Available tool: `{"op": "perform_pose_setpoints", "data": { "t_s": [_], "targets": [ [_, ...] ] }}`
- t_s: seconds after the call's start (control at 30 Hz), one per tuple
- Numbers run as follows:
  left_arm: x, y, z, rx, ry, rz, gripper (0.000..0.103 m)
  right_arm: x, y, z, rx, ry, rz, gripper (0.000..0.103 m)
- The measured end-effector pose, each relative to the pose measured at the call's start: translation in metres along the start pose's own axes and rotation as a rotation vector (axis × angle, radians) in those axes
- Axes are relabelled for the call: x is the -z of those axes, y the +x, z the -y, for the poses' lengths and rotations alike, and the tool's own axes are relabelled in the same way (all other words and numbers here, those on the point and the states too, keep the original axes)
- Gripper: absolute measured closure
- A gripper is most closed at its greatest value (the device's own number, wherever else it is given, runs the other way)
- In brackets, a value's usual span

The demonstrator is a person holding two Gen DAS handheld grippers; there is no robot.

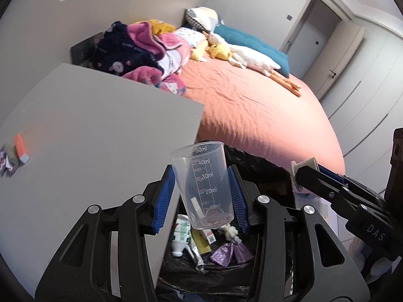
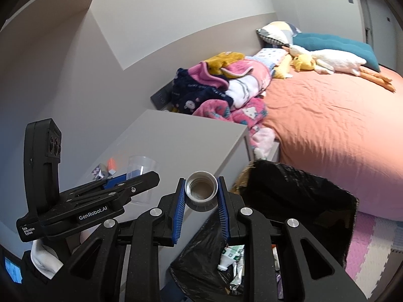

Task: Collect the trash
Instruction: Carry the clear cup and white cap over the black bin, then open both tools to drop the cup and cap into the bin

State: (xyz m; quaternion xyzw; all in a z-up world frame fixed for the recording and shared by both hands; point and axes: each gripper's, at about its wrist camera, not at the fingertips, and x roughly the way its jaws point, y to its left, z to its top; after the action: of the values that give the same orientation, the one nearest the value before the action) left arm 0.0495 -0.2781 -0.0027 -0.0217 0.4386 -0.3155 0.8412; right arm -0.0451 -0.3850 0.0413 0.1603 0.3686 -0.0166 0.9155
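From my left wrist, my left tool (image 1: 202, 198) is partly closed on a clear cup (image 1: 201, 186), its blue pads (image 1: 165, 198) pressing both sides. The cup stands upright, mouth up, over the bin (image 1: 257, 163) lined with a black bag. In the bin lie a crushed tube (image 1: 182, 234), a purple bag (image 1: 230, 253) and other scraps. The grey bench (image 1: 88, 138) is to the left, with a small orange box (image 1: 20, 146) near its far edge. My right tool (image 1: 302, 173) reaches in from the right.

From my right wrist, my right tool (image 2: 201, 198) is nearly closed on a white cap (image 2: 201, 188), hollow side facing the camera, just above the bin's (image 2: 302, 191) near edge. My left tool (image 2: 136, 180) with the cup (image 2: 142, 176) is to the left, before the bench (image 2: 189, 141). The bed (image 2: 327, 130) lies beyond.
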Motion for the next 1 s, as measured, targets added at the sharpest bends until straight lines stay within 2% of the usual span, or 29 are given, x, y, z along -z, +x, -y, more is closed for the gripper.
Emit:
{"op": "perform_pose_setpoints", "data": {
  "t_s": [0.53,1.0],
  "targets": [
    [-0.002,0.017,0.059,0.083,0.113,-0.033,0.060,0.007,-0.037,0.041,0.080,0.074,0.058,0.077],
    [-0.002,0.035,0.086,0.136,0.173,-0.076,0.060,0.010,-0.046,0.066,0.124,0.121,0.072,0.077]
  ]
}}
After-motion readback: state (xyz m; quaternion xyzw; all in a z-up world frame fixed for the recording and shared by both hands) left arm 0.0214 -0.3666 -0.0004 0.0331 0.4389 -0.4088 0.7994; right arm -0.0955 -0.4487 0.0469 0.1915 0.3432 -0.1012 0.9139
